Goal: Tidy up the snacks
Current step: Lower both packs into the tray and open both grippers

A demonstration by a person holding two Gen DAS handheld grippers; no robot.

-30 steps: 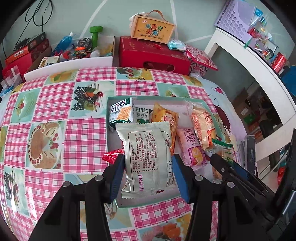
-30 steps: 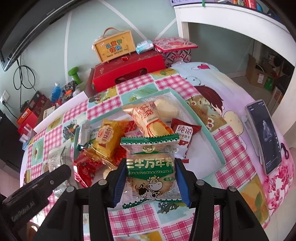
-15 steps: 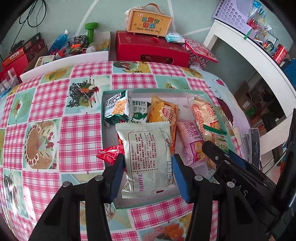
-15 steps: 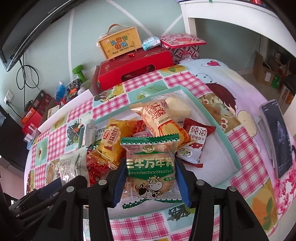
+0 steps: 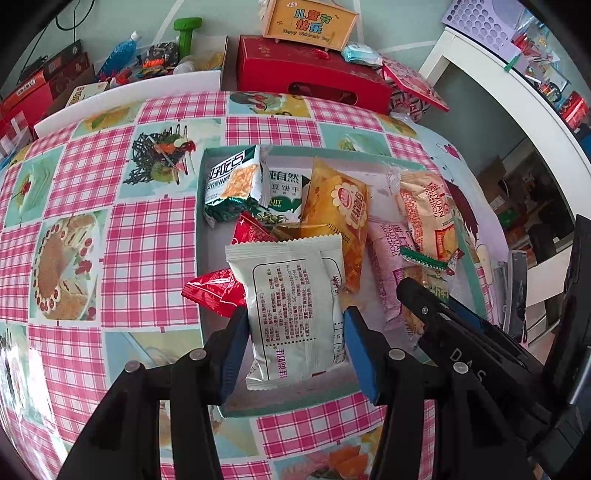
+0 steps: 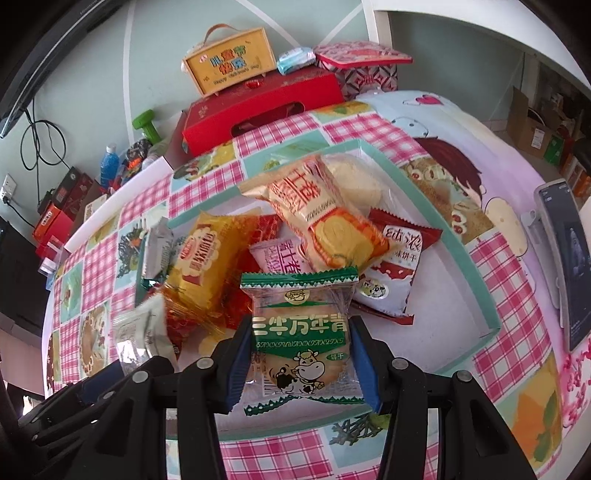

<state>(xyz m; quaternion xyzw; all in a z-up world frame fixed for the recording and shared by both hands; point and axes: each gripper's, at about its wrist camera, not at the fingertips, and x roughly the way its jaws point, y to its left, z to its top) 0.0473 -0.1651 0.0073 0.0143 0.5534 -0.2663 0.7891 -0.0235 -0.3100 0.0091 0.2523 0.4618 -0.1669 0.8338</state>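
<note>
Left gripper (image 5: 293,341): lower centre of my view, I'm clamped on a packet.
Right gripper (image 6: 301,356): lower centre, likewise clamped.

The yellow gift box (image 5: 312,22) on the red carton is showing "儿童节快乐" with "Happy Children's Day" beneath. The green cracker packet (image 6: 301,332) is bearing "三牛万年青" and "饼干". A white-green packet (image 5: 284,190) is reading "纯自然" and "豆饼干"; its neighbour, the green-white snack bag (image 5: 231,181), is reading "好吃点". The red-white pouch (image 6: 397,258) is showing "纯浓". The orange roll wrapper (image 5: 428,218) is carrying "SWISSROLL". The other gripper's arm (image 5: 465,365) is displaying "DAS".
</note>
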